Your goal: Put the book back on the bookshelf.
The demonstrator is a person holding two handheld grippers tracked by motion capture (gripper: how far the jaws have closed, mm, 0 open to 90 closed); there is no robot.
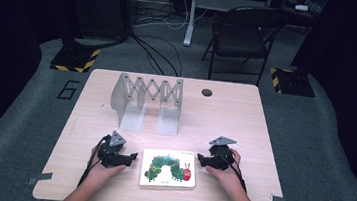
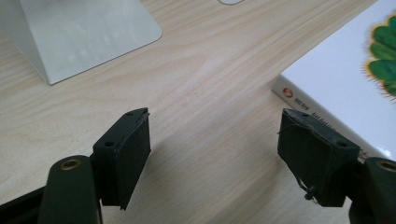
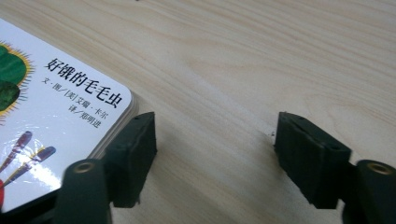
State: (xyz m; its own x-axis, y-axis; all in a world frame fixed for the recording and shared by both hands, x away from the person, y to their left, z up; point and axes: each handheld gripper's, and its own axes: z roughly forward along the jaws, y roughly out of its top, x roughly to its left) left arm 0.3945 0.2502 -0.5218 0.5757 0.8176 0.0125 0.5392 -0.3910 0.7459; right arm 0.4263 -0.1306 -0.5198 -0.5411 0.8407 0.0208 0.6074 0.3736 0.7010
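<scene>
High view, one picture book (image 1: pixel 168 168) lying flat on one table (image 1: pixel 245 117), two metal bookends (image 1: pixel 135 107), left gripper (image 1: pixel 133 157) and right gripper (image 1: pixel 199 159) flanking the book, jaws apart, grasping nothing.

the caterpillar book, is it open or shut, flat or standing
Shut and lying flat: the book rests cover-up on the table, the caterpillar picture facing up, its page edges stacked together at the corner in the right gripper view.

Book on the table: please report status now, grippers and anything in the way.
Left gripper and right gripper open, flanking the book. Book flat on table, not held. Metal rack behind it, well apart.
</scene>
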